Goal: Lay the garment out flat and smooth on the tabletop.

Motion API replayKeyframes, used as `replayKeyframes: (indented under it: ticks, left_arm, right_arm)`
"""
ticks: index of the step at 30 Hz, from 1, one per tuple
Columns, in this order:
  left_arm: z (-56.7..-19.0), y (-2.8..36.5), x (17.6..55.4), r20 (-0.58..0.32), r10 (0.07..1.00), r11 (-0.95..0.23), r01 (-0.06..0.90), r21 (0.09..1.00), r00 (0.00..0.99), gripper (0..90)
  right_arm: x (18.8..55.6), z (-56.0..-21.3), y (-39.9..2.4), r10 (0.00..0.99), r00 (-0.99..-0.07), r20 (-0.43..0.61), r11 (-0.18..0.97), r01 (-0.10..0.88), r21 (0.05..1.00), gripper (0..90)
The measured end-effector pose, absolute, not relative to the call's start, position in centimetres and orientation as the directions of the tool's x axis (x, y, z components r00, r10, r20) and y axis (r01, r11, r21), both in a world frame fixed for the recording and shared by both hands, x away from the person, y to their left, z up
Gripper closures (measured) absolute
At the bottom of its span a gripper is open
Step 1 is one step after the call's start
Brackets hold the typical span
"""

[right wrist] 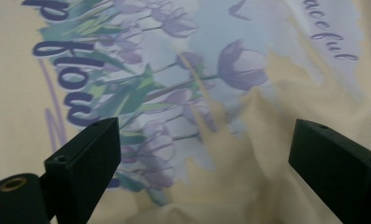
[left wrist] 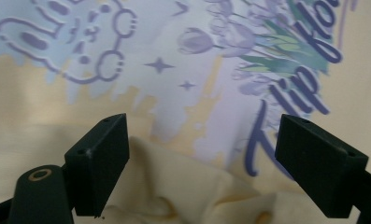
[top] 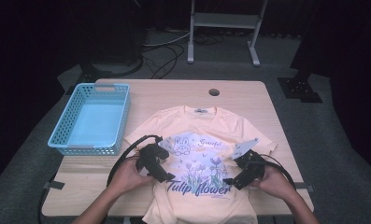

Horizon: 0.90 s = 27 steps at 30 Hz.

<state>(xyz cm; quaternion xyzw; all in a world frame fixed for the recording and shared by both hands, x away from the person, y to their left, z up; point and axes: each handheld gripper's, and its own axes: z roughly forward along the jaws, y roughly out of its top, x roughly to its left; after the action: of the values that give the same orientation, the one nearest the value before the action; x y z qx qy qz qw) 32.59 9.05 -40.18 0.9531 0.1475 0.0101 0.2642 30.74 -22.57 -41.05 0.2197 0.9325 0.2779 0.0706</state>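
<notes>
Nearest to the person, the two hands bring the grippers in over the lower part of a pale yellow cotton T-shirt [top: 202, 154] with a printed picture of tulips, a small rabbit and purple lettering. The shirt lies flat and face up on the light wooden table [top: 239, 95], its collar pointing away from the person and its hem hanging a little over the near edge. So its long axis runs from near to far, between the two hands.

The left gripper [top: 159, 169] hangs over the left side of the print, and its jaws stand wide apart with nothing between them. In the left gripper view, a small raised fold of yellow cloth [left wrist: 183, 182] lies just in front of the gap, between the two jaws. The right gripper [top: 243, 173] sits over the right side of the print, near the word "flower"; its jaws are also spread wide and empty, and the cloth below them shows soft wrinkles [right wrist: 248, 154].

I judge that each gripper is about equally near to its own side of the shirt, so a pinch on both sides seems possible.

Farther away on the left, a light blue plastic basket [top: 61, 135] with holes in its walls stands empty, just beside the left sleeve. The far part of the table is bare, except for a small round hole [top: 214, 92].
</notes>
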Motion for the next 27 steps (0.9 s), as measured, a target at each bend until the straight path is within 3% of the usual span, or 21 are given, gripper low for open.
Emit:
replayKeyframes:
  ticks: [13, 27]
  left_arm:
    - [-41.7, 7.9, 29.8, -0.024, 0.22, -0.862, 0.205, 0.464, 0.975, 16.6]
    - [-41.8, 8.5, 33.5, -0.007, 0.262, -0.848, 0.233, 0.476, 0.965, 17.5]
  right_arm:
    - [28.2, -42.9, -21.9, 0.432, -0.902, 0.01, 0.765, 0.372, 0.526, 7.8]
    - [32.1, -43.1, -22.7, 0.417, -0.909, 0.004, 0.767, 0.354, 0.535, 4.1]
